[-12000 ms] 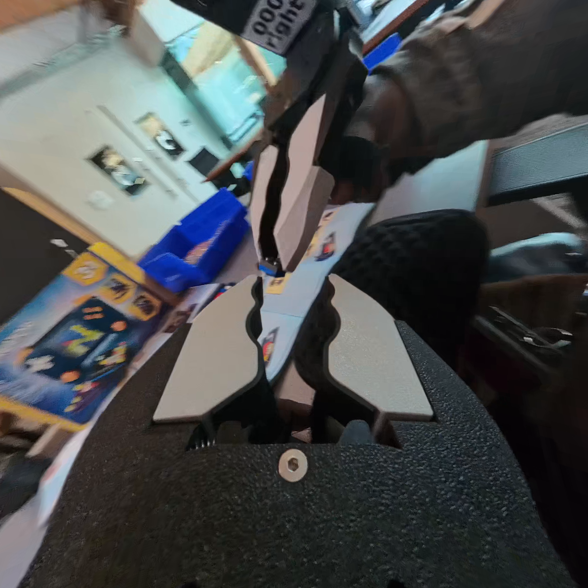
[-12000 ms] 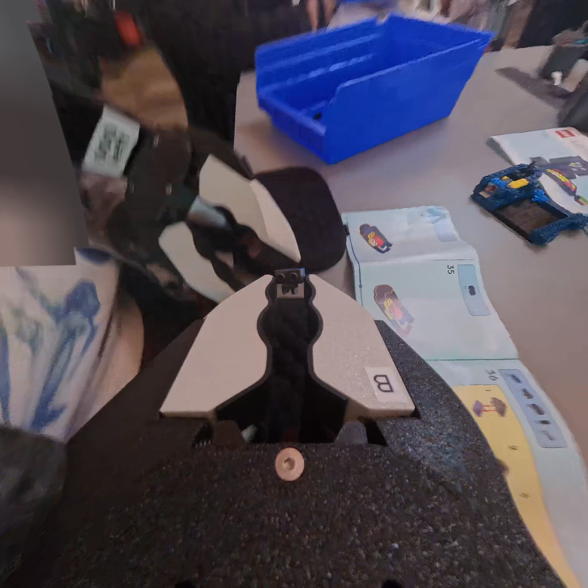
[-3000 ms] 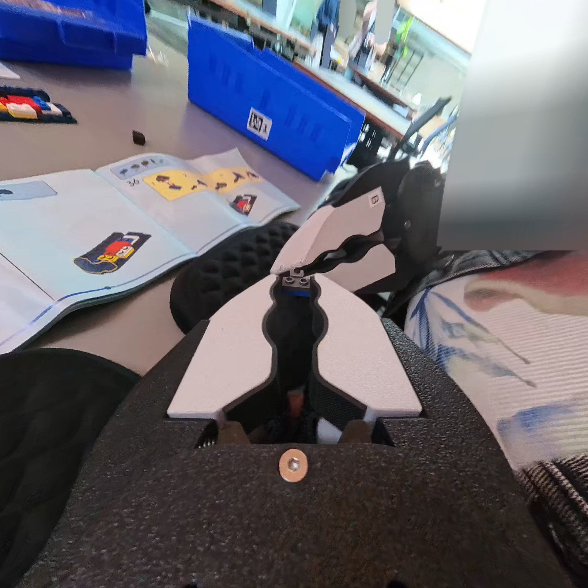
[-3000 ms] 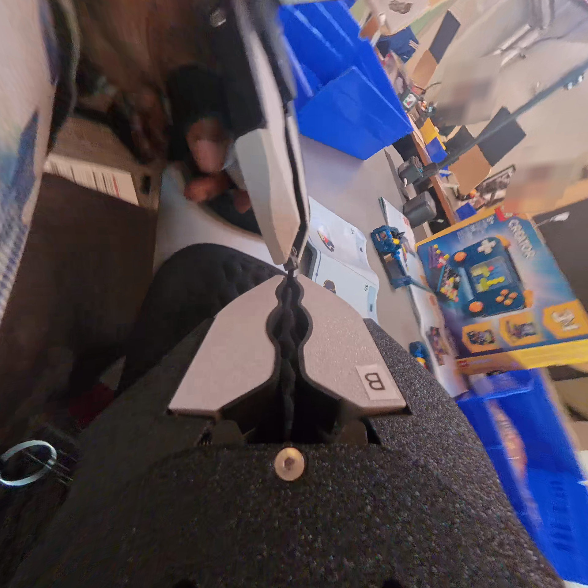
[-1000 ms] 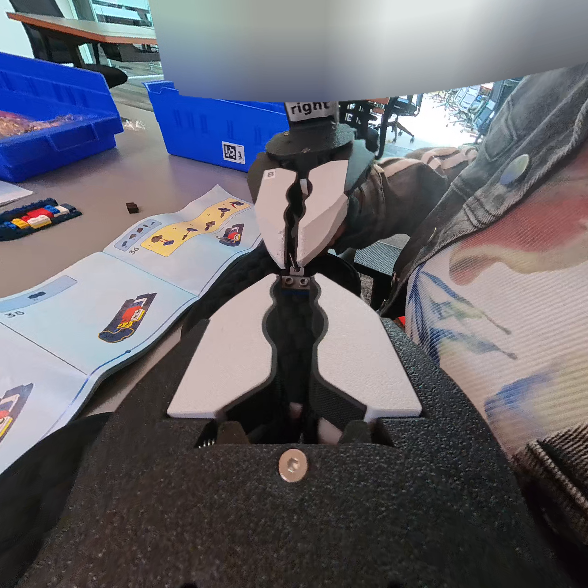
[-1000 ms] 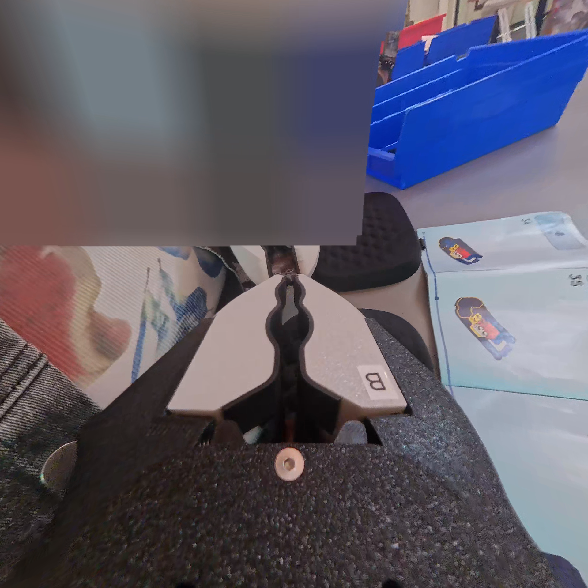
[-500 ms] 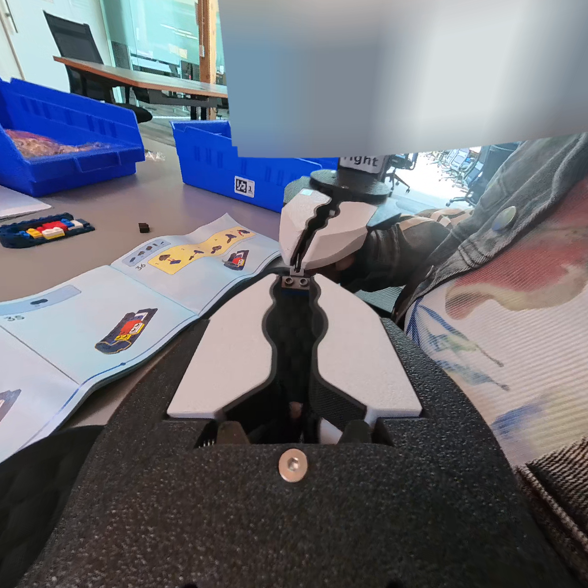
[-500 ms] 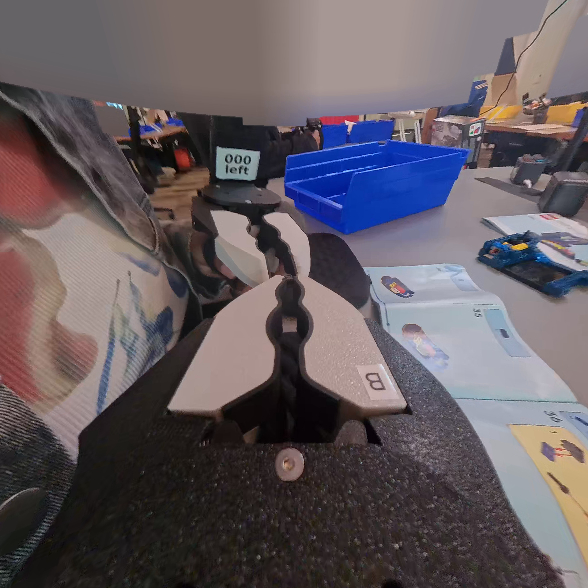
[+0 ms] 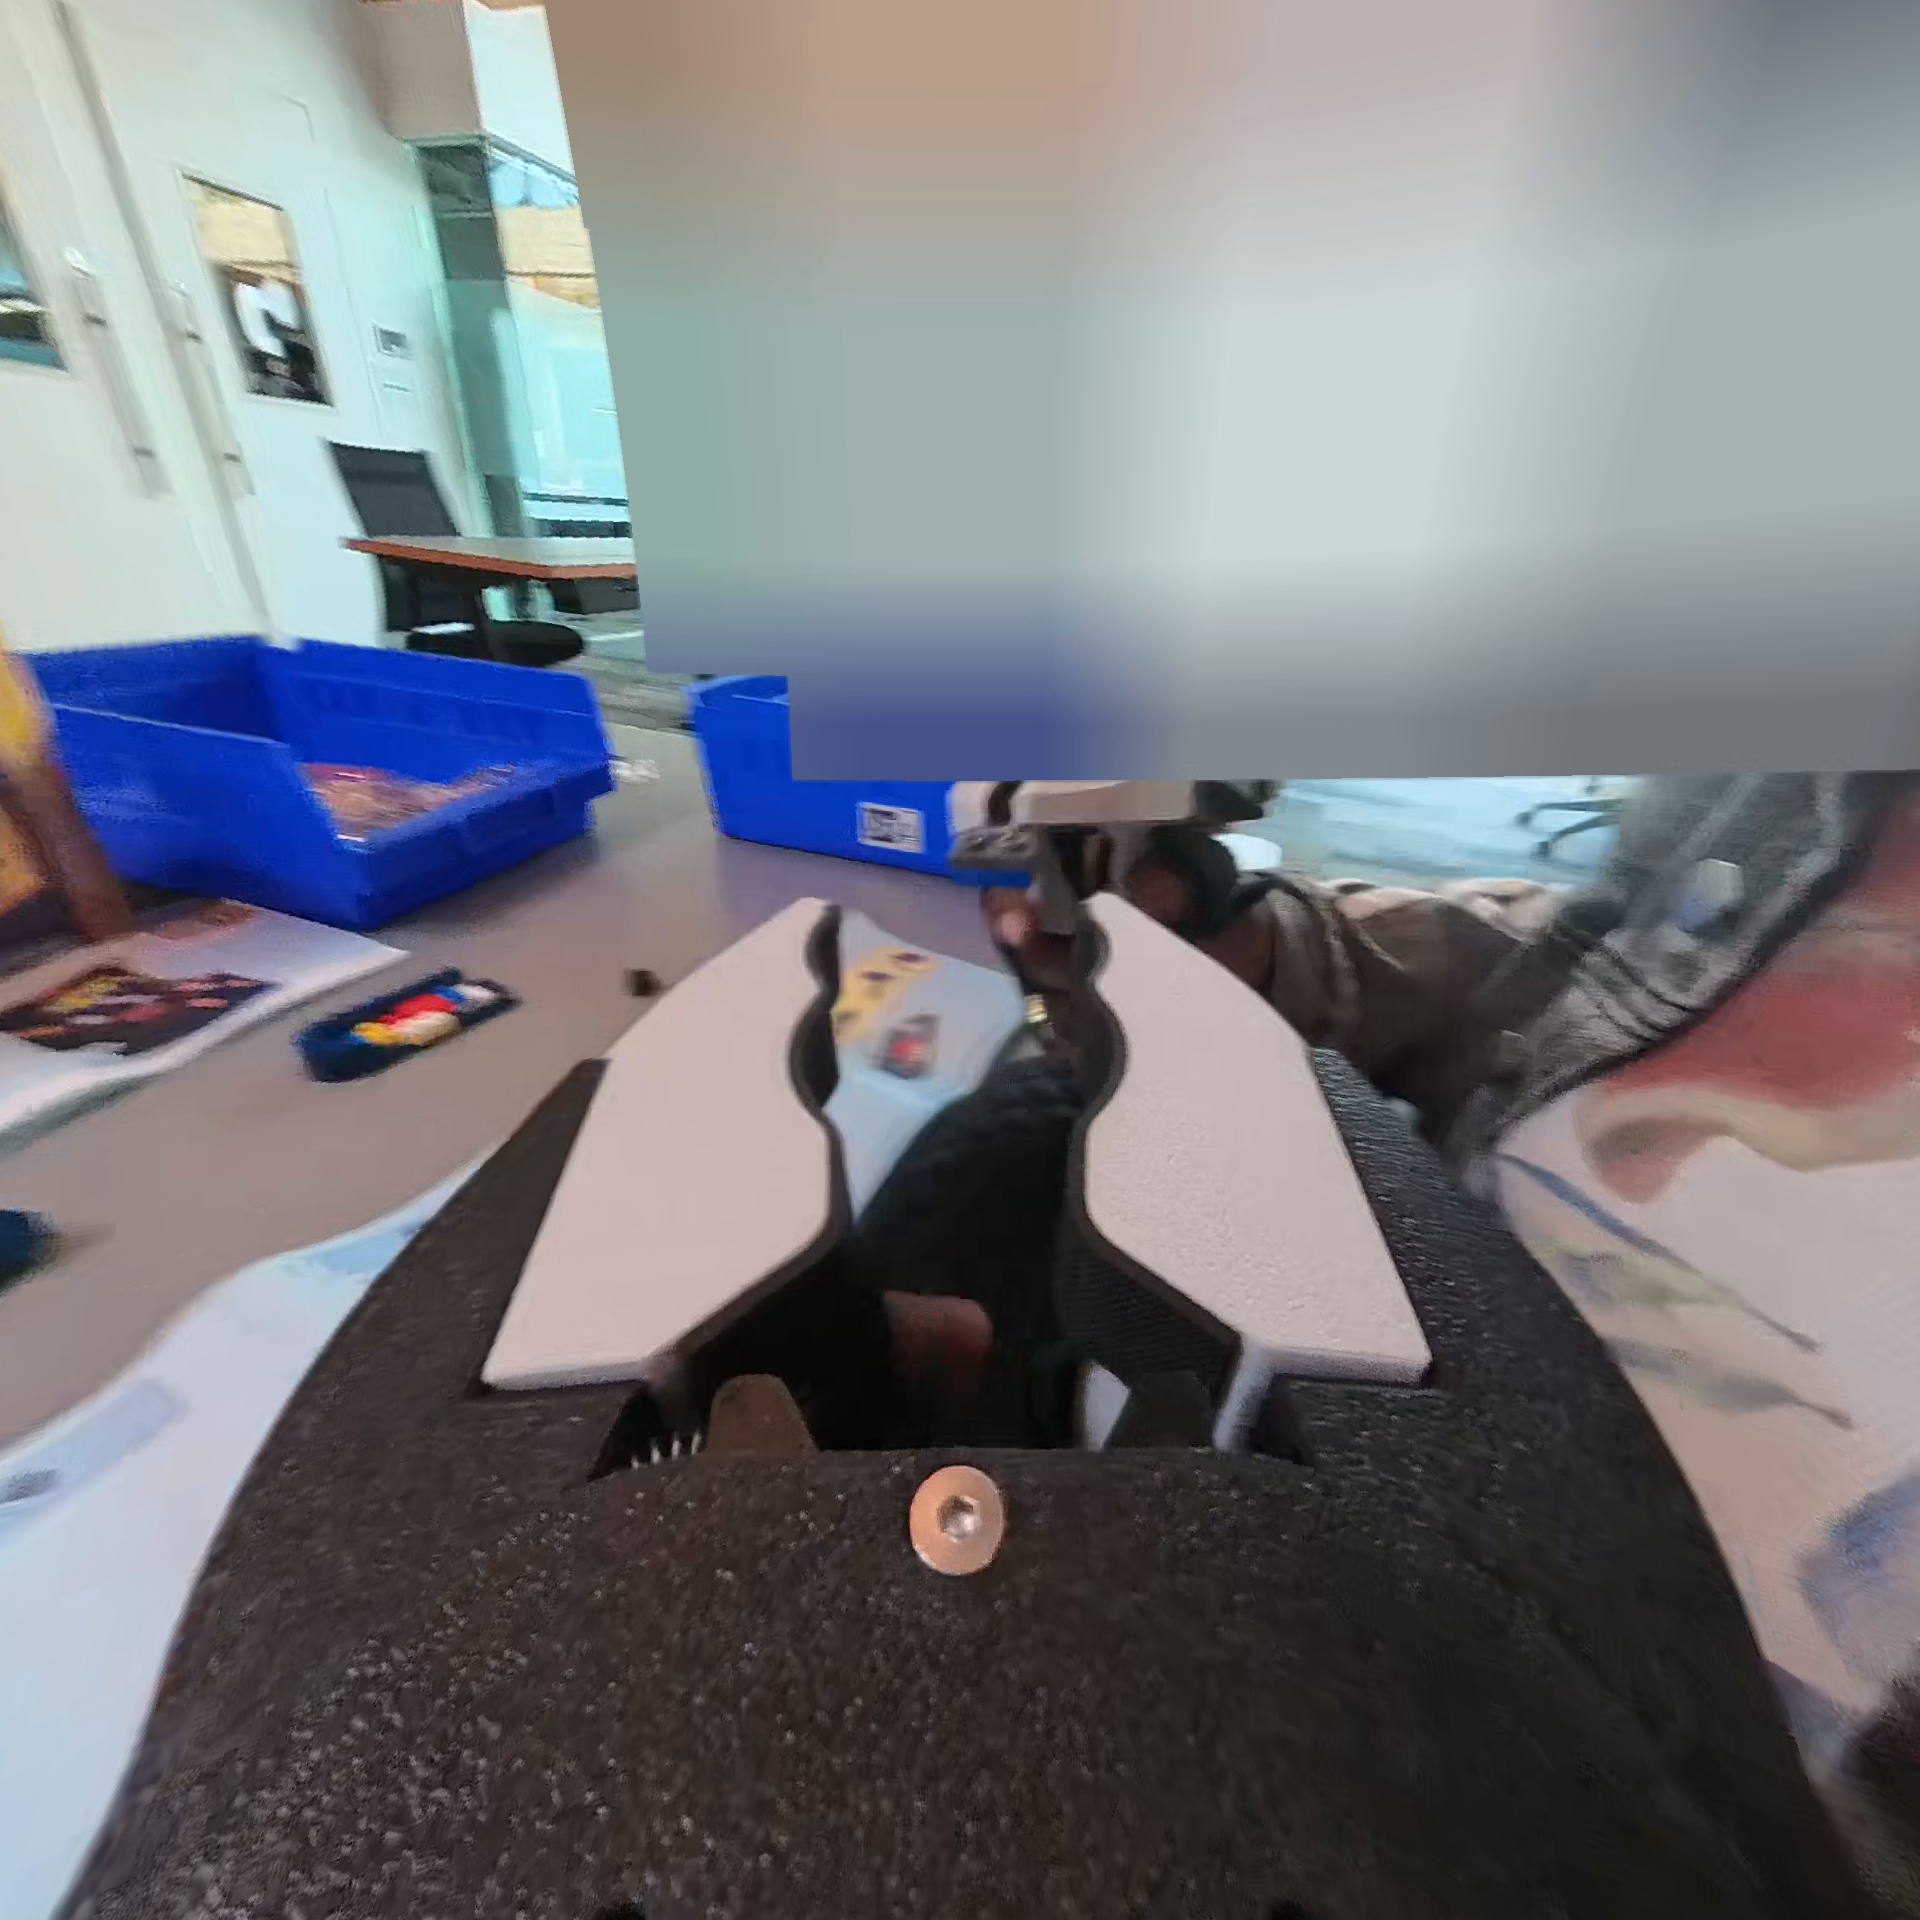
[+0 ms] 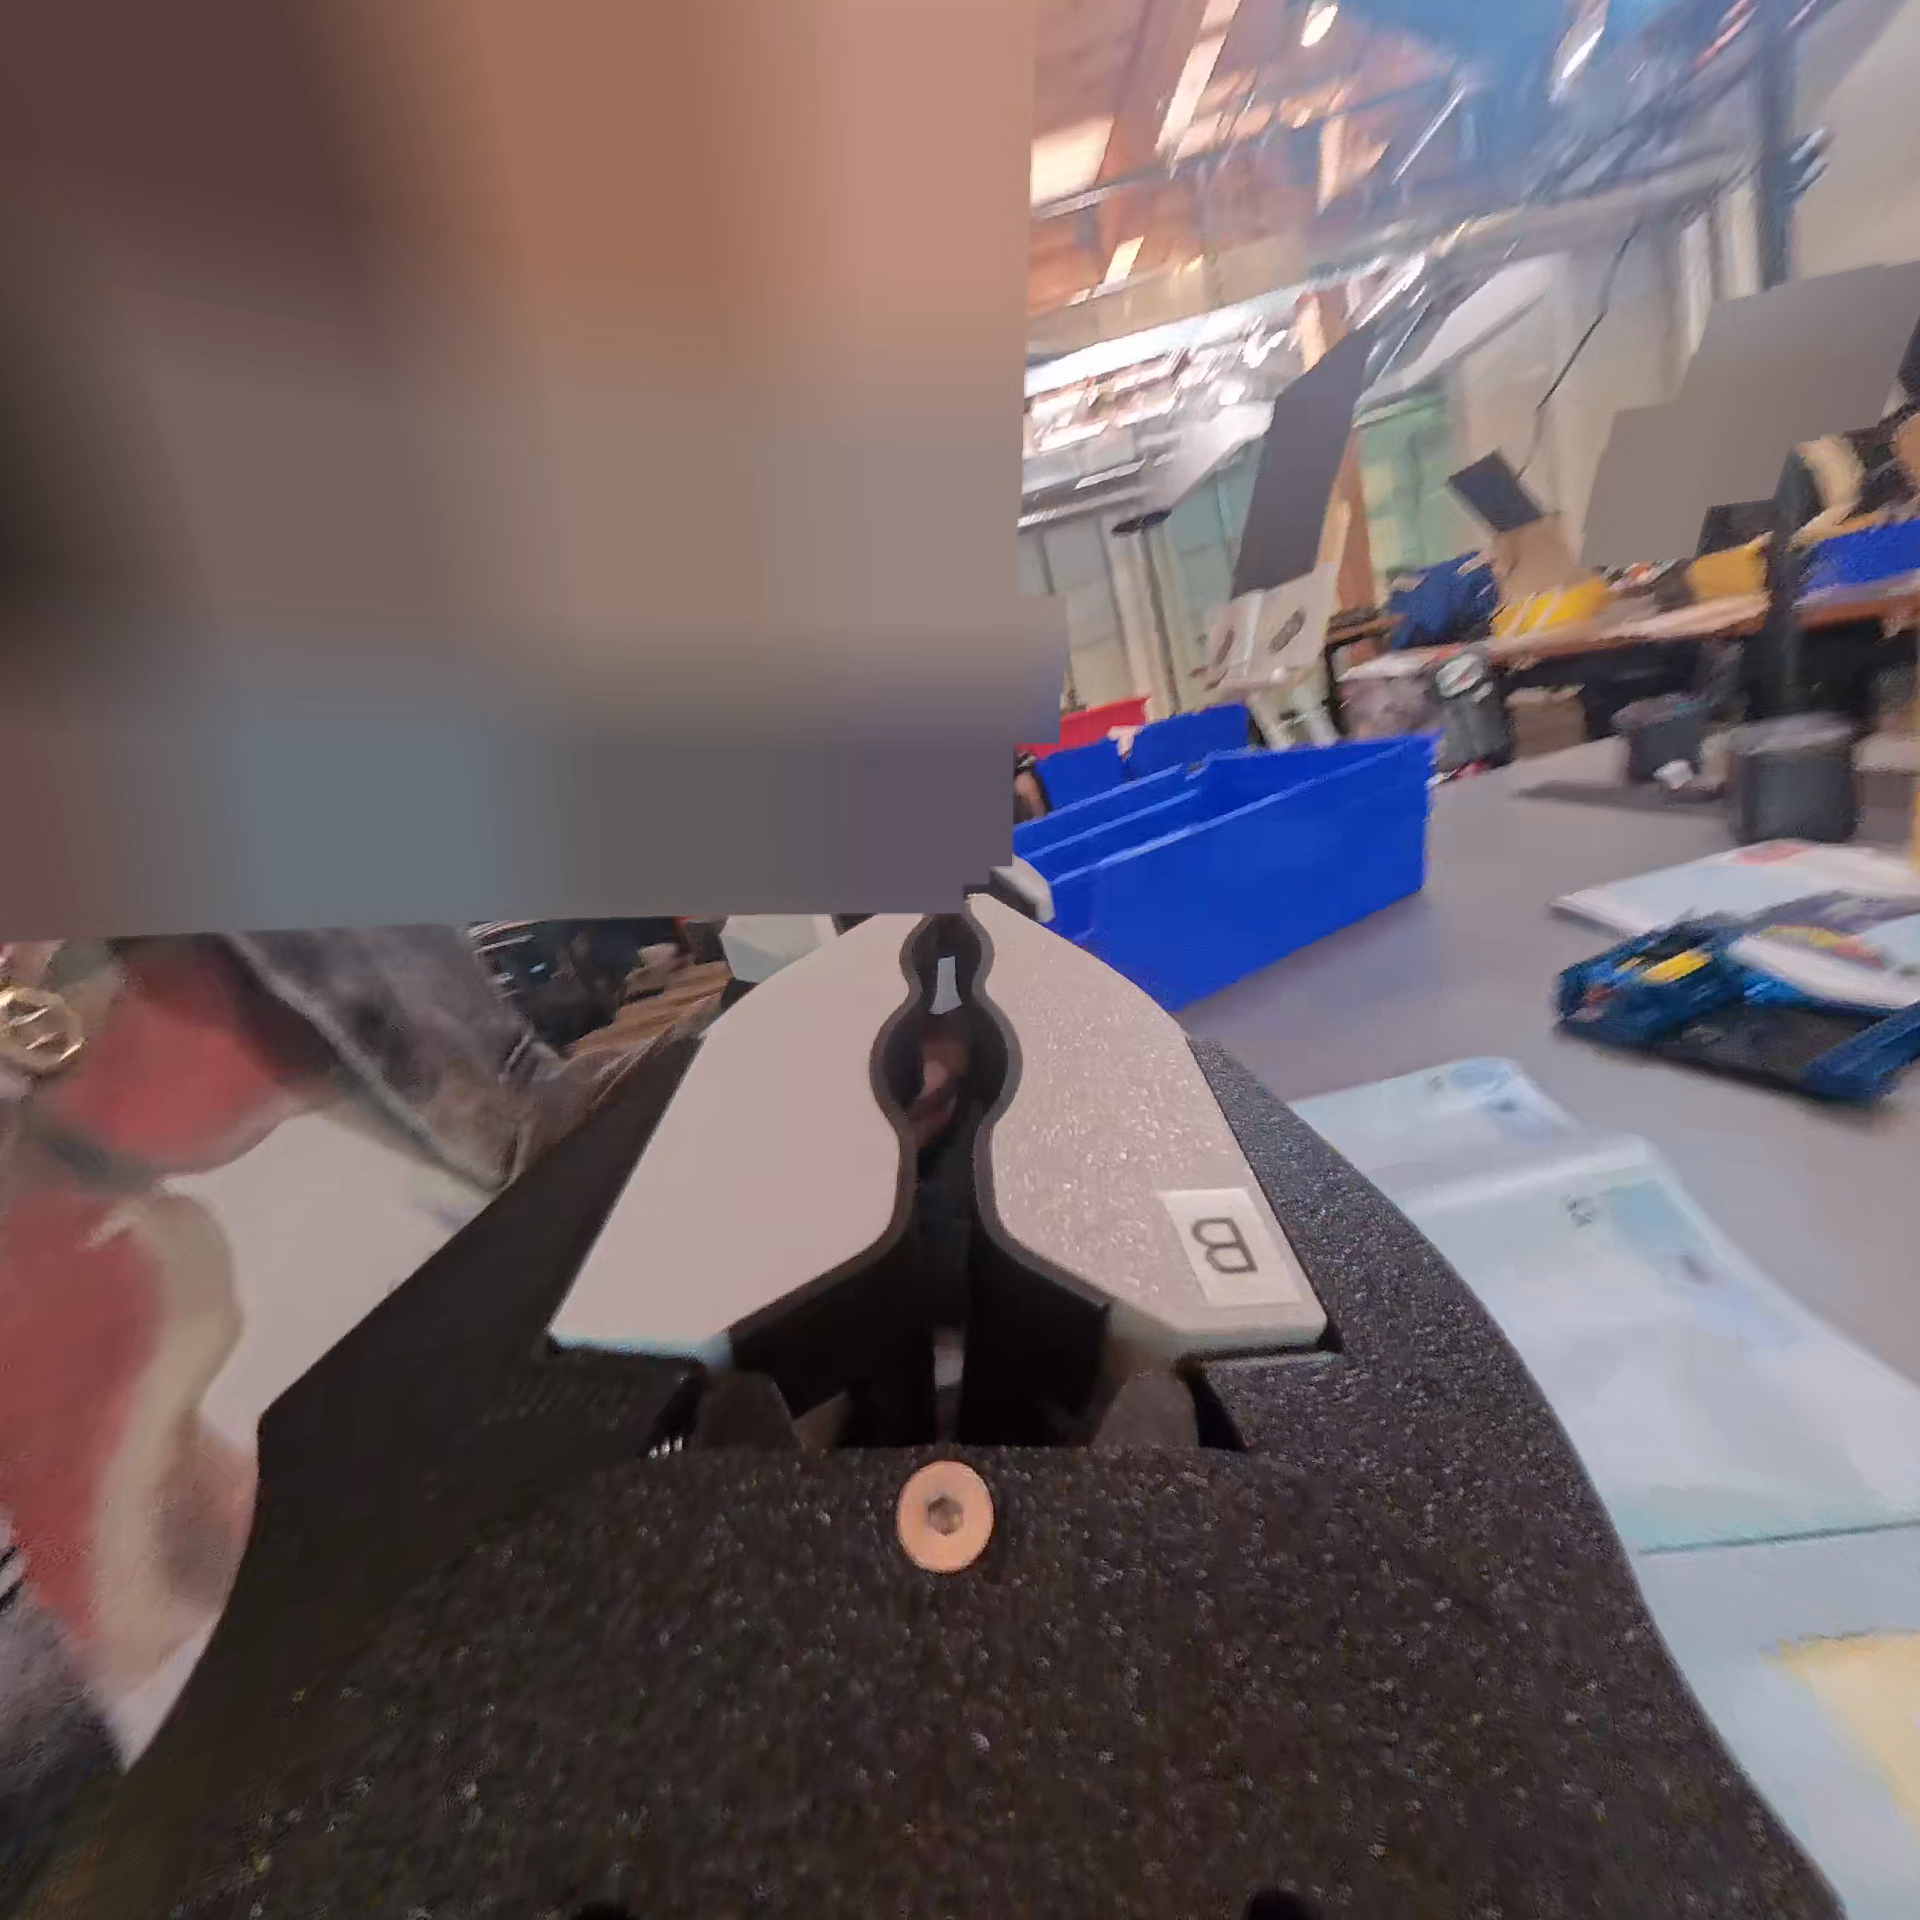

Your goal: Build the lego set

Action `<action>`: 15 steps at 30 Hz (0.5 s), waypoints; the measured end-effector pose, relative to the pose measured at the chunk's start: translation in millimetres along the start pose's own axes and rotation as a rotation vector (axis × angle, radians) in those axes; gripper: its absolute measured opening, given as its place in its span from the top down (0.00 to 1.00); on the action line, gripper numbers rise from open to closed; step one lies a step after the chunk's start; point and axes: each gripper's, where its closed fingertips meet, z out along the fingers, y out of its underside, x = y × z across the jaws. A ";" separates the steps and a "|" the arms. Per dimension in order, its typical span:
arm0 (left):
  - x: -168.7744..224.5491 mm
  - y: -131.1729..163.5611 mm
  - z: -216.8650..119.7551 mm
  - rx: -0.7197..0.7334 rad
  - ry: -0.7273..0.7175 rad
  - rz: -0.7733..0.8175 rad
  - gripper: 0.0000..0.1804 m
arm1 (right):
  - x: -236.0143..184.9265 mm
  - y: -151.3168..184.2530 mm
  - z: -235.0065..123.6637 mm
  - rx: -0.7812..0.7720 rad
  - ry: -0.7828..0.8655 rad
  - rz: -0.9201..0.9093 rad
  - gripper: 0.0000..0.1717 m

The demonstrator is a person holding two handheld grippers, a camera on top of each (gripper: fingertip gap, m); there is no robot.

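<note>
My left gripper [image 9: 961, 914] is wide open with nothing between its fingers; through the gap I see an open instruction booklet [image 9: 914, 997] and a black padded object [image 9: 966, 1153]. The right gripper [image 9: 1039, 831] hangs just beyond my left fingertips, seen from the side, with a small grey brick piece [image 9: 993, 847] at its tip. In the right wrist view my right gripper [image 10: 966, 912] is shut, and the small grey brick piece [image 10: 1023, 888] sticks out to the right of its fingertips.
Two blue bins [image 9: 312, 790] [image 9: 821, 800] stand on the grey table [image 9: 623, 883], with a small blue model [image 9: 405, 1023] and a loose dark piece [image 9: 639, 980]. A person's sleeve [image 9: 1351, 987] is at the right. Another blue bin [image 10: 1247, 883], blue model [image 10: 1745, 997] and booklet [image 10: 1558, 1247] are in the right wrist view. Only a small space, under 4 cm, lies between the two pairs of fingers.
My left gripper opened and let go of the small grey brick piece. The right gripper, which was pressed tip to tip against it, now has the piece and has lifted away.
</note>
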 end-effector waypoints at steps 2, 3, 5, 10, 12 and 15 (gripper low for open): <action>-33.9 -18.1 -4.3 0.002 -0.087 0.018 0.56 | 14.0 -21.8 2.6 0.041 0.054 -0.077 0.98; -47.2 -24.5 -4.3 -0.022 -0.092 0.014 0.51 | 22.3 -31.3 4.0 0.042 0.081 -0.113 0.99; -72.6 -32.9 1.0 -0.075 -0.088 -0.003 0.41 | 40.0 -44.9 7.4 0.004 0.108 -0.144 0.99; -134.3 -68.1 33.8 0.106 -0.136 0.042 0.34 | 96.3 -80.8 12.8 -0.031 0.167 -0.239 0.99; -164.8 -75.2 44.9 0.205 -0.243 0.047 0.41 | 123.6 -87.3 12.2 -0.023 0.173 -0.222 0.99; -192.9 -58.6 65.5 0.207 -0.314 0.072 0.48 | 162.3 -93.3 -6.6 0.087 0.215 -0.201 0.99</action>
